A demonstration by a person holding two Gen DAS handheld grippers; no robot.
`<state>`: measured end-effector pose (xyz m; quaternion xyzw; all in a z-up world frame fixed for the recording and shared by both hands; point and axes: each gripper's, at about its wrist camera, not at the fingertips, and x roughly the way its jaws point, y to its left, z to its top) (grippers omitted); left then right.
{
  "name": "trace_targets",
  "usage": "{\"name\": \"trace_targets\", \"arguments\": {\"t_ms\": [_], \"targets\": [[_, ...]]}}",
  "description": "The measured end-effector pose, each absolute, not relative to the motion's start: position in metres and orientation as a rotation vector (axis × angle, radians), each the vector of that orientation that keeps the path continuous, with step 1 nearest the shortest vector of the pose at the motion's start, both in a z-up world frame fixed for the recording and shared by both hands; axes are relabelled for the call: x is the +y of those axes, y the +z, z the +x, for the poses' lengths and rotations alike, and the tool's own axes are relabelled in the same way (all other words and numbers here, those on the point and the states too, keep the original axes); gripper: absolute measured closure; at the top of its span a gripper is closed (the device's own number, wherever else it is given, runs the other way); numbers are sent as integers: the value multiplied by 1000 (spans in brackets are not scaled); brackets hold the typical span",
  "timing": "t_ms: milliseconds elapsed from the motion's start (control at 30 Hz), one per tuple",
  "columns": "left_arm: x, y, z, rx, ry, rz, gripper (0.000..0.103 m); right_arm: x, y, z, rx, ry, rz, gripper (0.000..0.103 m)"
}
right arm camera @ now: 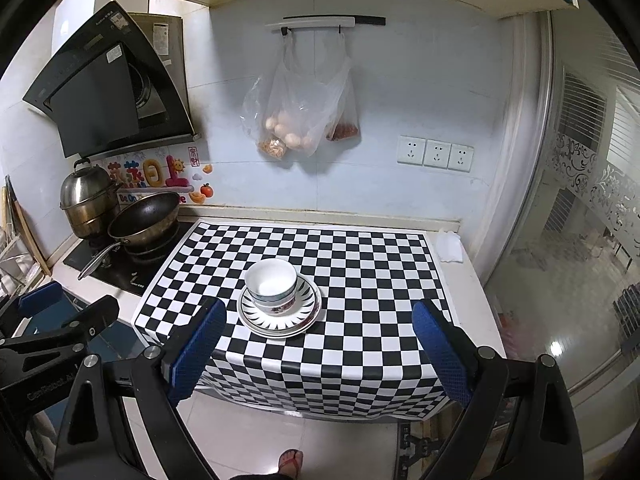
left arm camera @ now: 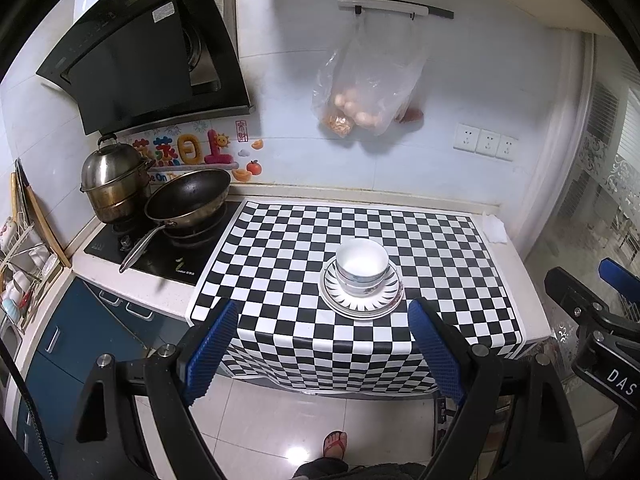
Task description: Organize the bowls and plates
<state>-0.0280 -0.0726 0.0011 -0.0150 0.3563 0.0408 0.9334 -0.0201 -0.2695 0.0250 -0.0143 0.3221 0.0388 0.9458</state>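
Note:
Stacked white bowls (left arm camera: 362, 265) (right arm camera: 271, 283) with patterned sides stand on a stack of rimmed plates (left arm camera: 360, 306) (right arm camera: 262, 322), all on the black-and-white checkered mat (left arm camera: 280, 264) (right arm camera: 360, 288) of the counter. My left gripper (left arm camera: 324, 320) is open, held off the counter's front edge, below and in front of the stack, with nothing between its blue pads (left arm camera: 212, 350). My right gripper (right arm camera: 320, 320) is open too, also short of the counter, the stack lying ahead and left of its middle. The right gripper's body (left arm camera: 592, 320) shows at the right of the left wrist view.
A wok (left arm camera: 188, 198) and a steel steamer pot (left arm camera: 110, 180) sit on the stove at the left. Plastic bags (left arm camera: 368, 92) hang on the wall above. A dish rack (left arm camera: 20, 264) stands far left. A crumpled tissue (right arm camera: 448, 244) lies at the counter's right. A person's sandalled foot (left arm camera: 334, 444) is on the tiled floor.

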Motion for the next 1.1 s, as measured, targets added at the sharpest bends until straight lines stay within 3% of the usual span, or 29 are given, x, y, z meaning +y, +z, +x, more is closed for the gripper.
{"name": "trace_targets", "arguments": {"t_ms": [1100], "targets": [[-69,9,-29,702,102,-25,16,-267,26,-25,658,78,-35,7]]}}
